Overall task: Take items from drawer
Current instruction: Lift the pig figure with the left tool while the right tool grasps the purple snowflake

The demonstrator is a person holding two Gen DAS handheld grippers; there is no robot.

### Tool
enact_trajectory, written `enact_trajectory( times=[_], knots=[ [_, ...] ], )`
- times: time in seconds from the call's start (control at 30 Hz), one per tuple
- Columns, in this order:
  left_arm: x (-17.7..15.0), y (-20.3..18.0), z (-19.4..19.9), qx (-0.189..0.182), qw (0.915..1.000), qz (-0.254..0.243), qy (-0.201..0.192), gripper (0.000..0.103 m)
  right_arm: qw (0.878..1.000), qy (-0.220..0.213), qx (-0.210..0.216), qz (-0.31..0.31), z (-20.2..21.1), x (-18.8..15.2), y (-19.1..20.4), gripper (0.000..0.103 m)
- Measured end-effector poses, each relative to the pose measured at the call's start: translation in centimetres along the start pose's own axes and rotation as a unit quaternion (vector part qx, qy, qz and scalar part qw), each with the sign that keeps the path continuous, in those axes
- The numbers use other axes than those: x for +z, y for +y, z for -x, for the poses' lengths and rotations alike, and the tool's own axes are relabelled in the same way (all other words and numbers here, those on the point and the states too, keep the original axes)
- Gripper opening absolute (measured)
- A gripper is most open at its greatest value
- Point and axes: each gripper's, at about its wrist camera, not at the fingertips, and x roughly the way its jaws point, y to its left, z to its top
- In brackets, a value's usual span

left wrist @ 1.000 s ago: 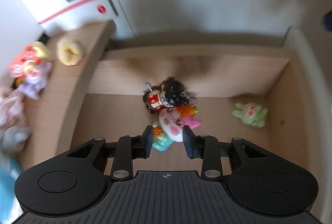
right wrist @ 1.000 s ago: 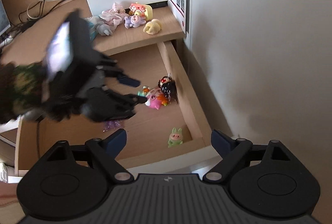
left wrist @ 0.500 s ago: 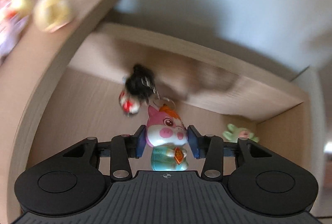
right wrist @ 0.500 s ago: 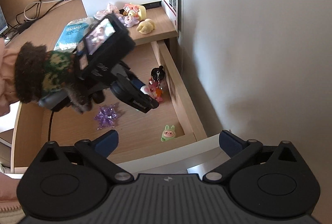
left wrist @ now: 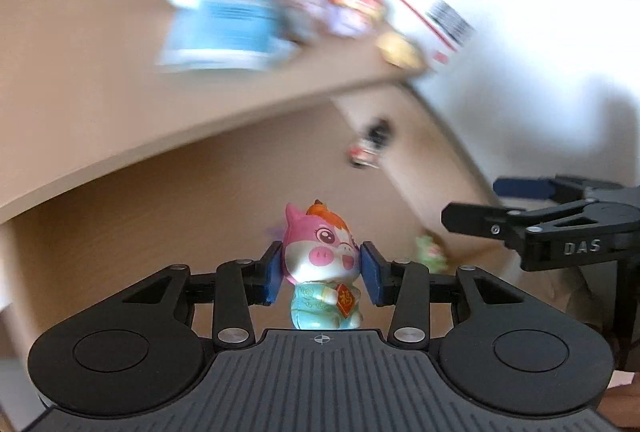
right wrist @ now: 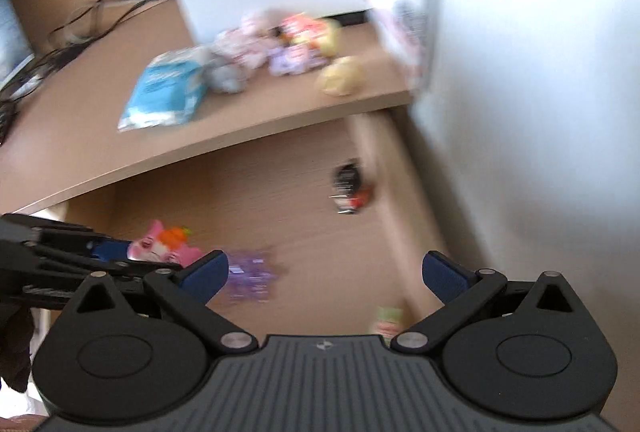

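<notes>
The left gripper [left wrist: 322, 274] is closing, clenched on the pig [left wrist: 320, 256]; carry it level to the counter [left wrist: 80, 80]. The right gripper [right wrist: 325, 274] gapes empty over the drawer [right wrist: 304, 232].

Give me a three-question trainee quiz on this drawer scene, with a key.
1. True or false: the right tongs hold a toy.
2. What do the left tongs grip? A pink pig figurine; B green toy; C purple star.
3. Fill in: the dark-haired doll lies in the ___.
Key: 1 false, open and empty. 2 A, jaws closing on it. 3 drawer.
</notes>
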Motion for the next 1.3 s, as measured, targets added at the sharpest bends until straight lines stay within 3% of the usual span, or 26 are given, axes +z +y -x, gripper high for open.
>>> enact_trajectory(
  times=[0.17,0.27,0.47,0.67,0.77,0.87,0.97,1.1,1.2,1.3],
  knots=[
    [-1.9,3.5,3.1,0.075,0.995,0.064,-0.018,0.045,0.995,0.076,0.057,0.008,-4.9,0.8,2.7,0.103],
    [-3.0,4.2,4.6,0.07,0.993,0.089,-0.034,0.045,0.986,0.149,0.071,0.003,-8.9,1.2,3.7,0.103],
    [-5.0,5.2,6.5,0.088,0.9859,0.134,-0.049,0.045,0.976,0.203,0.04,0.066,-13.9,1.5,6.0,0.102],
    [-5.7,5.4,6.8,0.099,0.9829,0.149,-0.045,0.045,0.966,0.232,0.033,0.111,-16.4,0.7,8.2,0.086],
    [-5.8,5.5,6.9,0.103,0.9817,0.154,-0.044,0.045,0.963,0.225,0.021,0.147,-16.3,0.0,9.5,0.084],
    [-5.8,5.4,6.9,0.103,0.9816,0.156,-0.04,0.045,0.959,0.209,0.001,0.192,-15.6,-0.7,10.7,0.062],
    [-5.6,5.2,6.6,0.101,0.9828,0.151,-0.036,0.045,0.955,0.206,0.011,0.212,-14.6,-1.3,11.3,0.061],
    [-5.1,4.6,5.9,0.094,0.986,0.136,-0.023,0.045,0.96,0.184,0.018,0.211,-11.8,-1.9,11.5,0.061],
    [-4.6,3.9,5.3,0.089,0.9891,0.116,-0.016,0.045,0.968,0.152,0.041,0.198,-8.0,-1.7,11.3,0.061],
    [-3.1,3.5,5.8,0.099,0.9897,0.098,-0.034,0.045,0.976,0.105,0.056,0.184,-3.6,-1.2,10.9,0.061]
  ],
)
